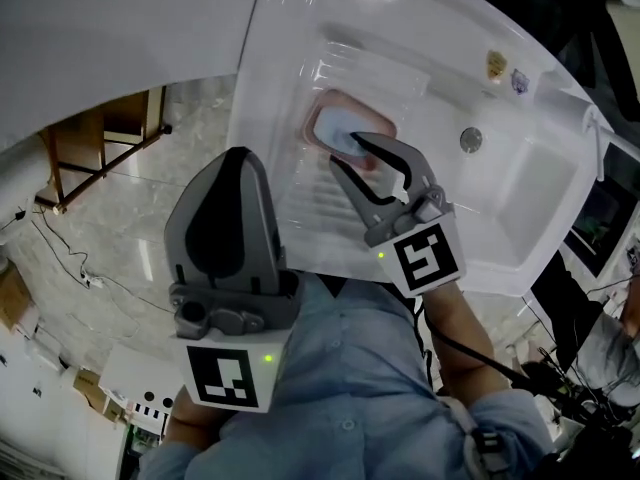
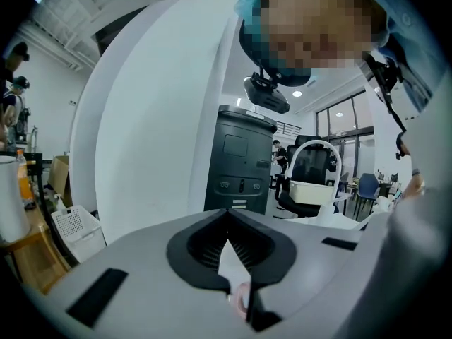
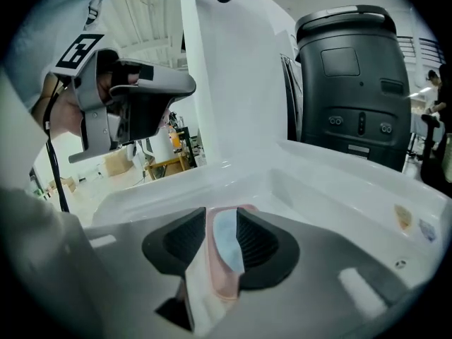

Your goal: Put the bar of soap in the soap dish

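1. We see the bar of soap (image 1: 343,136), light blue, lying in the pink soap dish (image 1: 316,116). We think the main job is done.
2. Our right hand-held gripper (image 1: 347,151) hangs just over the dish. Its jaws are wide apart. In the right gripper view the soap (image 3: 224,242) shows in the gap, and the pads do not seem to press on it.
3. Our left hand-held gripper (image 1: 238,168) waits at 7 o'clock from the dish, well apart from it. Its jaws are together and hold nothing.
4. What is left, we think: lift the right one away without bumping the soap.
5. The dish sits on the ribbed surface (image 1: 305,203) of the white sink. The deep basin (image 1: 520,193) is at 3 o'clock. The raised back rim is close at 12 o'clock.
6. The best open room is up and back toward 6 o'clock, toward us.
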Demonstrator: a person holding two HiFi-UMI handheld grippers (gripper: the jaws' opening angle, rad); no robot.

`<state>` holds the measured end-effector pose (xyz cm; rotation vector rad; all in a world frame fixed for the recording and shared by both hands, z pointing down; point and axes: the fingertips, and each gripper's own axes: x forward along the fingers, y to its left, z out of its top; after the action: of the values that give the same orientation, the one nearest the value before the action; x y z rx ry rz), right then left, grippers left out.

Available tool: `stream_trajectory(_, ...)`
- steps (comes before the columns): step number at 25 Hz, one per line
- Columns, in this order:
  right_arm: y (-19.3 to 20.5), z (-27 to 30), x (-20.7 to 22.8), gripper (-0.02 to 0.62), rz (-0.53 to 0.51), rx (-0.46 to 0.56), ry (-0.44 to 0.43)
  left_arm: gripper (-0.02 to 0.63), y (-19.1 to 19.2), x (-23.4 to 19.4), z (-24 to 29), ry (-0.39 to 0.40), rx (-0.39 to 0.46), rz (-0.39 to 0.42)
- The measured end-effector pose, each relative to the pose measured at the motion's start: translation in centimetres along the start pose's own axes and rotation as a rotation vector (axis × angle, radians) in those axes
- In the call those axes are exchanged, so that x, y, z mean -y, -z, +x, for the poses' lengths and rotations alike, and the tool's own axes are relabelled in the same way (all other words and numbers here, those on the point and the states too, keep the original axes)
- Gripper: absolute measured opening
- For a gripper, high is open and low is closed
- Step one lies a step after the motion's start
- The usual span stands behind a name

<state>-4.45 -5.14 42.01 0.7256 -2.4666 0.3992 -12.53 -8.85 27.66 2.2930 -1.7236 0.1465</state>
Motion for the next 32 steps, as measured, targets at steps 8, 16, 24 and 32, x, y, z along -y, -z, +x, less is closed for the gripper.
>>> stream_trajectory(8, -5.6, -6.7, 0.7, 0.12, 0.164, 0.214, 0.011, 0.006, -2.8, 2.6, -2.5, -0.018, 0.058, 0.063)
stream_trajectory(16, -12.2, -16.0, 1.1, 0.043, 0.117, 0.437, 0.079, 0.006, -6.9, 6.8, -4.6, -0.042, 0.154, 0.126)
stream_trajectory(24, -16.5, -22.1, 0.9, 0.002, 0.064, 0.567, 0.142, 0.006, -9.9, 10.6, -6.3, -0.033, 0.217, 0.188)
stream_trajectory(32, -17.8, -24.2, 0.1, 0.0, 0.016, 0.596, 0.151, 0.006, -11.4, 12.8, -6.9, -0.022, 0.254, 0.21)
